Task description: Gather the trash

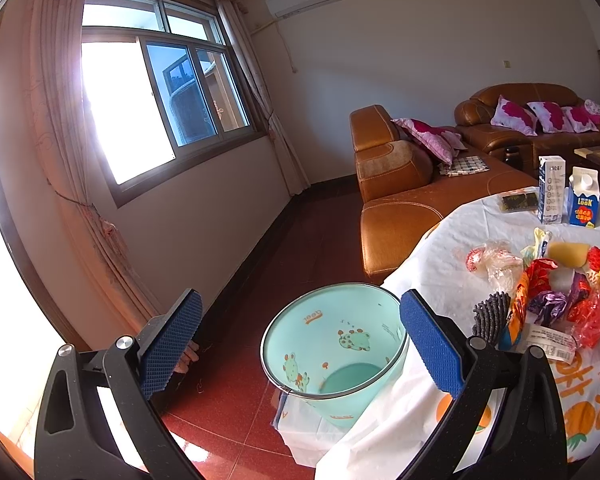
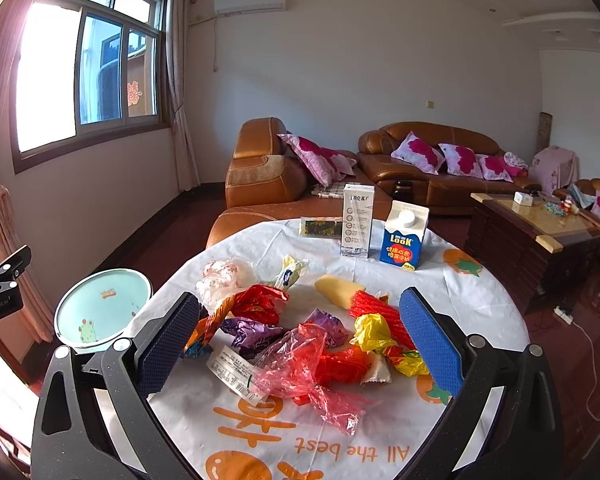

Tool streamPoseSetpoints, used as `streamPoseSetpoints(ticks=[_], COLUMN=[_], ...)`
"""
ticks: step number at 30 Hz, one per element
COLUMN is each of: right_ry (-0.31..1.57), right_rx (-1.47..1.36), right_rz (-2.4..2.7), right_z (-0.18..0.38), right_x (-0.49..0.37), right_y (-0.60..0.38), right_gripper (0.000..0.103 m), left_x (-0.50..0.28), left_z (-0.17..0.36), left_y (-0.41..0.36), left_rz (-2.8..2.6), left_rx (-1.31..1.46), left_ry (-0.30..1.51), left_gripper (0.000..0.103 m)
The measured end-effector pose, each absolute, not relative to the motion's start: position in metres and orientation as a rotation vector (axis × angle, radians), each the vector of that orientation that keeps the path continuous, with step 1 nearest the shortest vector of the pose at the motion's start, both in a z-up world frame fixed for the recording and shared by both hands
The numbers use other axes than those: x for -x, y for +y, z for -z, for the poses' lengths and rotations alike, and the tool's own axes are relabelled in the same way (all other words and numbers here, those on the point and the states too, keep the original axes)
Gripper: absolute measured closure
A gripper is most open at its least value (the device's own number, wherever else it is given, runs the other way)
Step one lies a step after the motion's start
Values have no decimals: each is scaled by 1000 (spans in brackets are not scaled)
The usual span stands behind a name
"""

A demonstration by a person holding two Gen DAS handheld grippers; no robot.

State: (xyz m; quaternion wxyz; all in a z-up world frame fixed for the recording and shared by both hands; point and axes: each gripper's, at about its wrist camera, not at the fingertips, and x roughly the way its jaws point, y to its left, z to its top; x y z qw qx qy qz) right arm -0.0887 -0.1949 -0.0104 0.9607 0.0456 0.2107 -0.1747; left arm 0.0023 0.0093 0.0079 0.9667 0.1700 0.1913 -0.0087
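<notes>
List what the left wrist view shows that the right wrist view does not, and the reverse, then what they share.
Only the left wrist view: the inside bottom of the green bin standing on the red floor, and a grey ridged object at the table edge.

Only the right wrist view: the wooden coffee table, the power strip on the floor, and the left claw's body at the frame edge.

Both: the wrapper pile, the two cartons, the sofas, the window. Each view's own claw, left and right, is open and empty.

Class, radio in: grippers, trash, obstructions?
Left gripper open over empty mint-green plastic bin. Right gripper open above colourful crumpled wrappers. Nothing blocking.
</notes>
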Motion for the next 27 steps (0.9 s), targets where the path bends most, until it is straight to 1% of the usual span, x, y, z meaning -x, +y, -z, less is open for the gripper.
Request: streamPoseSetpoints(ticks=[13, 20, 27], right_ry=[444, 496, 499], right_rx=[-99, -33, -123], right_rz=[371, 417, 552], right_z=[18, 46, 74], right_x=[86, 88, 116], right_y=[-203, -215, -266], right_gripper=[5, 5, 5], left_x=[-11, -20, -13], left_z=[-3, 20, 50], left_y=[13, 6, -25], left_rz=[13, 39, 140], left_rx=[-339, -333, -337], left_ry=[410, 464, 512], left_gripper=[6, 6, 6])
